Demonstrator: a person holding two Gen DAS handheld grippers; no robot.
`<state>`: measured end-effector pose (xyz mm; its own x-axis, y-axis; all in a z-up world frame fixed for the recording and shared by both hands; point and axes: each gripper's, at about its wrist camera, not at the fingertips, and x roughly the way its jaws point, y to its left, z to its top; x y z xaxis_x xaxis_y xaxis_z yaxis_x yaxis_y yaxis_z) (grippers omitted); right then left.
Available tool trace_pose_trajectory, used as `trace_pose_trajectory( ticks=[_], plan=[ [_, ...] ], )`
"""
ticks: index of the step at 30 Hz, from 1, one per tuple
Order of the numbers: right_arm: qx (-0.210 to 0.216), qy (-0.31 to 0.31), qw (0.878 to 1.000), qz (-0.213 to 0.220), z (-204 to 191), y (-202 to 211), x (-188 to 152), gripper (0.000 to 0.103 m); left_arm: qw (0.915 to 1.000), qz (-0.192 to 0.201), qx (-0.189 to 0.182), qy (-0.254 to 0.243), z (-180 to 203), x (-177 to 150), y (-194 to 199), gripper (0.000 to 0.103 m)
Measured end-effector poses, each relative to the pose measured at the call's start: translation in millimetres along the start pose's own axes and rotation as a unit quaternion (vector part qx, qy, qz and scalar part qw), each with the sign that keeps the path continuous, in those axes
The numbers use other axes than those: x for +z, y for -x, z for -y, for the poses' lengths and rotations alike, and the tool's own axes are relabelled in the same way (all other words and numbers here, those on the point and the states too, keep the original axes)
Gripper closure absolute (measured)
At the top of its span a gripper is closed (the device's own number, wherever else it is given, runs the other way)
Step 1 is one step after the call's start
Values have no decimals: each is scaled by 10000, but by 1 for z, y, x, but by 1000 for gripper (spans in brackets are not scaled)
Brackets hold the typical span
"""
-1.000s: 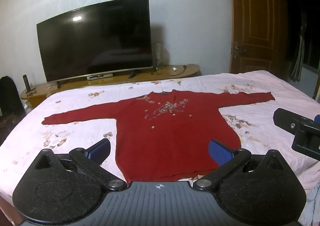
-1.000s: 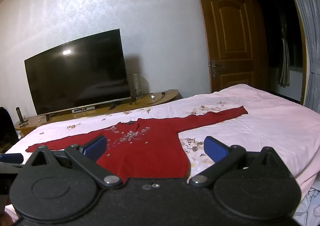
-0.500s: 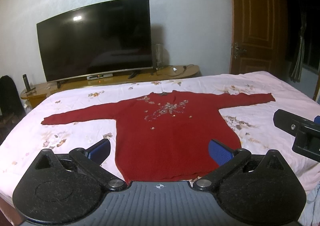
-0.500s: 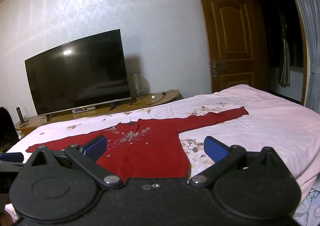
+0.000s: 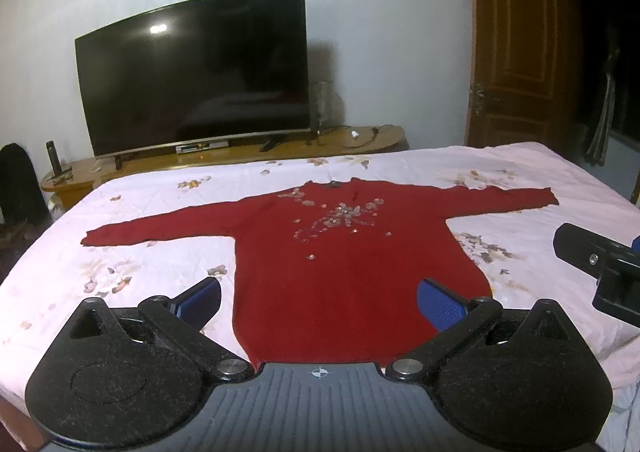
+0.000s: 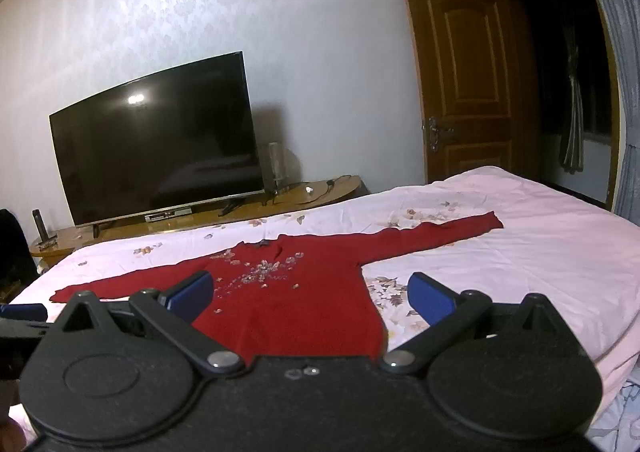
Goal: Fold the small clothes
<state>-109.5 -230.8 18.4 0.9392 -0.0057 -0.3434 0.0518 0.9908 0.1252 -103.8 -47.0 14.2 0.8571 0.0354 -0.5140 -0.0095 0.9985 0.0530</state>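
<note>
So the red sweater lies flat, sleeves spread, on the pink bedsheet. The left gripper hovers over the hem, jaws spread wide, nothing held. The right gripper is likewise gaping and empty. Pinching too deep would likely drag sheet up with knit (both are soft), and the sequins could snag in a fold.
</note>
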Motion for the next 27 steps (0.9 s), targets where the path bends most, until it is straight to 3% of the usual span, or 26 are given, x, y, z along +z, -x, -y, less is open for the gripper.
trace_pose_trajectory(
  ticks=[11, 27],
  plan=[
    [-110, -21, 9998, -163, 3, -33, 3, 1, 9998, -156, 125, 45, -2, 16, -48, 0],
    [-279, -146, 9987, -410, 37, -134, 22, 0, 9987, -440, 250, 21, 19, 53, -160, 0]
  ],
)
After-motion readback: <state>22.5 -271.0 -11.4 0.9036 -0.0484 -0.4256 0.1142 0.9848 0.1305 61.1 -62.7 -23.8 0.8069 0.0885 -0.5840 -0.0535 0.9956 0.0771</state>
